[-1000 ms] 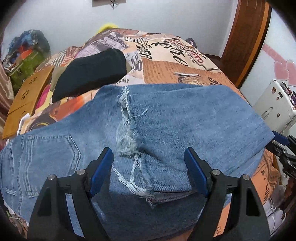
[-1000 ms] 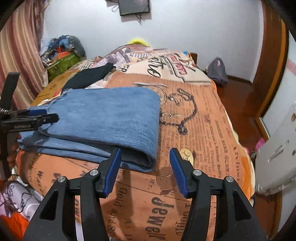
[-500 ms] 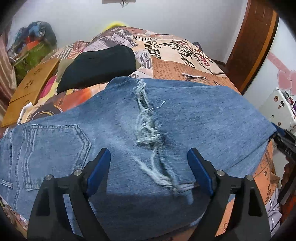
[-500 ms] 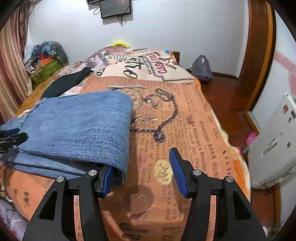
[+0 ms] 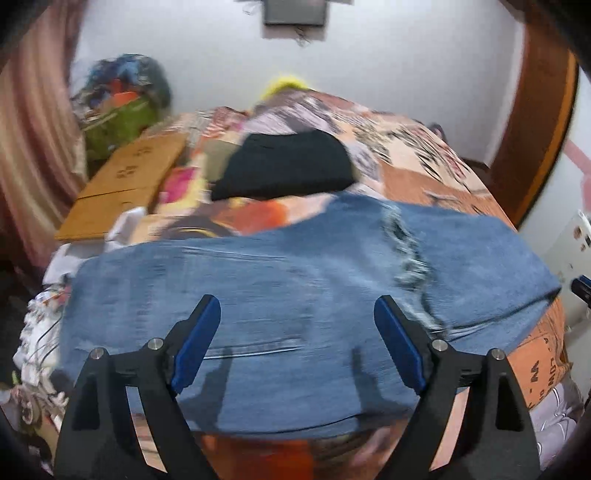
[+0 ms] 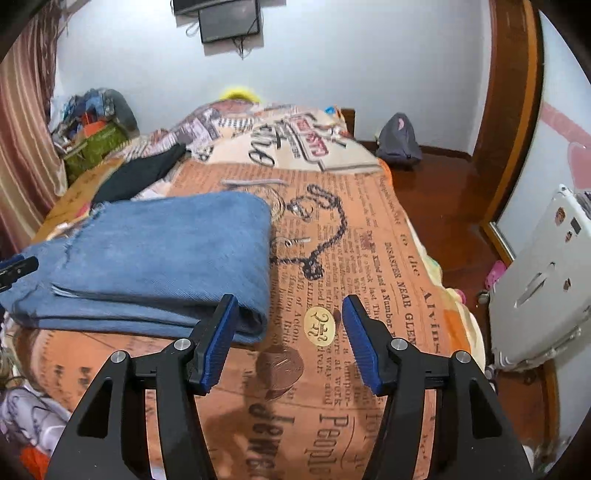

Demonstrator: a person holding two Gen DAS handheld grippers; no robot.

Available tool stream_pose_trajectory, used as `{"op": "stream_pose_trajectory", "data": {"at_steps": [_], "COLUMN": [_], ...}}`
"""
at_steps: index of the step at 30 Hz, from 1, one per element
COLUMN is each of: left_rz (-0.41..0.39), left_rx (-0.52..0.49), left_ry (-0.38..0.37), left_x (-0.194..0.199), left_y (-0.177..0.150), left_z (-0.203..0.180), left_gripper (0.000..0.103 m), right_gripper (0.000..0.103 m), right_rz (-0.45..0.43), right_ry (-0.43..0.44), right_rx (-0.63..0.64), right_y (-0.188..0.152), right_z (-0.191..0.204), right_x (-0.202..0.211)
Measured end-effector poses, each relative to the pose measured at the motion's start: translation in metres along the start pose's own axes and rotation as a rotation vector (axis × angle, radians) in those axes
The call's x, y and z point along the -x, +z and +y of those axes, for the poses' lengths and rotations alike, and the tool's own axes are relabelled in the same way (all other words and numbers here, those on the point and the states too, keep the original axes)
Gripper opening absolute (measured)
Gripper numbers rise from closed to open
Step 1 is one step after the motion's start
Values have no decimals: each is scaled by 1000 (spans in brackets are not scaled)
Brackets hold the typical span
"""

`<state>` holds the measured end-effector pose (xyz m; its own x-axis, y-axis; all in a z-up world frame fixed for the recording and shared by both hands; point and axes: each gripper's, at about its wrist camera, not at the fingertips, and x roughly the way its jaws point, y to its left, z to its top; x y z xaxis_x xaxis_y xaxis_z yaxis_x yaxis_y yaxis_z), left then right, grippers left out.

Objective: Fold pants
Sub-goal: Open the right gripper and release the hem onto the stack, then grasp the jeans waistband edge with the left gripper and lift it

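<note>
Home bedroom, bed under a newspaper-print bedspread [image 6: 369, 258], striped curtain [image 6: 22, 122] at the side, wall-mounted screen [image 6: 229, 18], wooden door frame [image 6: 513, 92], polished wood floor [image 6: 443, 192], backpack [image 6: 399, 138] by the wall

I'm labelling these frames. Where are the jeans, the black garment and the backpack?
jeans [image 6: 166, 251]: right wrist view, top folded layer.
black garment [image 5: 284, 166]: left wrist view, its middle.
backpack [image 6: 399, 142]: right wrist view, its front face.

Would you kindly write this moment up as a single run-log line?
stage: jeans folded on bed | left tongs: open, over jeans | right tongs: open, at folded edge | nothing gripped
</note>
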<state>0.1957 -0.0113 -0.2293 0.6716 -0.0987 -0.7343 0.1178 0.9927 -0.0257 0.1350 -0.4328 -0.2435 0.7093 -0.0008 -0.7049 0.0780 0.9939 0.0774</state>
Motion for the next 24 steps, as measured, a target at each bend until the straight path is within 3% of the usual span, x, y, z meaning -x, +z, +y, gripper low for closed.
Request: {"op": "stream_pose_trajectory", "data": {"at_steps": [7,14,23,24], "left_rz": [-40,6,66,75], "left_rx": [139,287,458,471], "left_ry": [84,151,90,69], "left_x": [32,38,19,14], "left_y": [-15,-47,-74,-76], "left_z": [67,125,162,164], "left_gripper": [86,86,86,83], "right_gripper": [59,60,60,60], "right_rz": [-93,-145,-133,-125], "right_ry": [41,135,240,247], "right_rx": [29,150,283,295], "right_y": [20,45,53,53], "right_z": [28,86,156,162], "right_x": [15,6,-20,-23]}}
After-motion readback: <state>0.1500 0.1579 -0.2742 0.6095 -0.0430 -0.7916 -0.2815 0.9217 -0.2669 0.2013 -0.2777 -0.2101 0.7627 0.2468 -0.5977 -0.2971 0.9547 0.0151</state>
